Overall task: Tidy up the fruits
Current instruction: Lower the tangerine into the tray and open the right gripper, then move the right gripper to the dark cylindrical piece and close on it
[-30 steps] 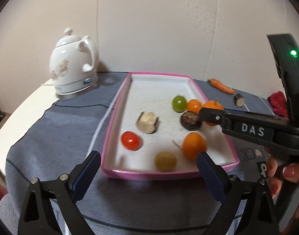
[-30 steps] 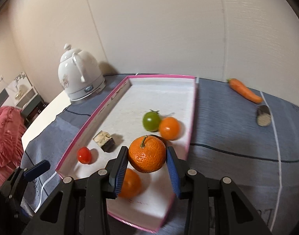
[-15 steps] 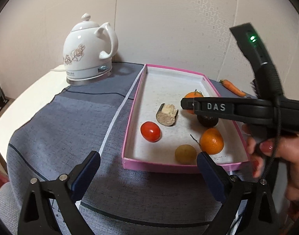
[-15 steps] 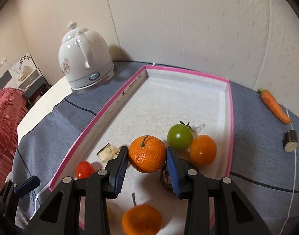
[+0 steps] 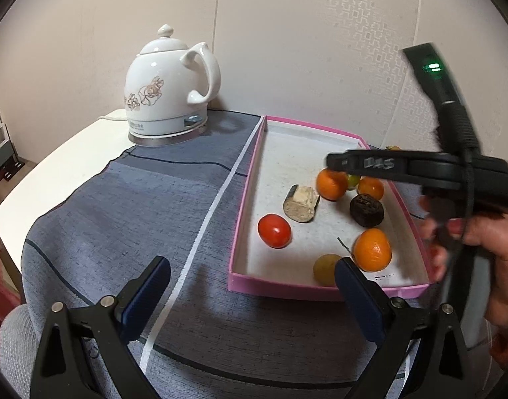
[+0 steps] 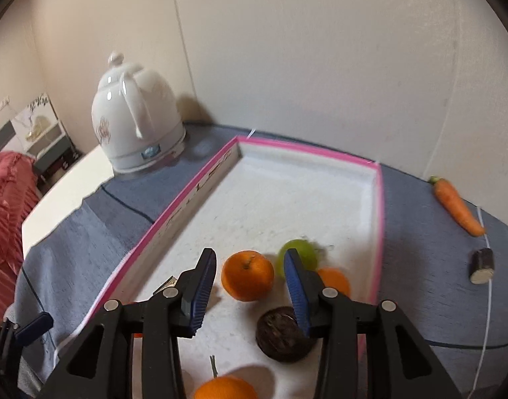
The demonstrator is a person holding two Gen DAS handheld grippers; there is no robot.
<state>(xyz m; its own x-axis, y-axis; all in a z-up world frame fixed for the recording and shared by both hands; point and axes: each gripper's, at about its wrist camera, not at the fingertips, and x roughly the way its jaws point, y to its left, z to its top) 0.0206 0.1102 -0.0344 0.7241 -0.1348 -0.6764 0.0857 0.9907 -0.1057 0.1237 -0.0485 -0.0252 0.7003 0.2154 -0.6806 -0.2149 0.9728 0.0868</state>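
right wrist view, left to right: the right gripper [image 6: 250,294], whose jaws have just been opening, stands released around the mandarin [image 6: 247,275] now resting in the pink tray [image 6: 377,232] beside the green tomato [image 6: 299,255], so this placement looks done; the left gripper [image 5: 252,296] hovers open.

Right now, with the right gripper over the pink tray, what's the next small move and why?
Probably lift the right gripper straight up and back. Its jaws have just been opening, and the tangerine sits on the tray floor between the pads with a gap either side, so it looks released. Rising first should avoid nudging the green tomato beside the right pad.
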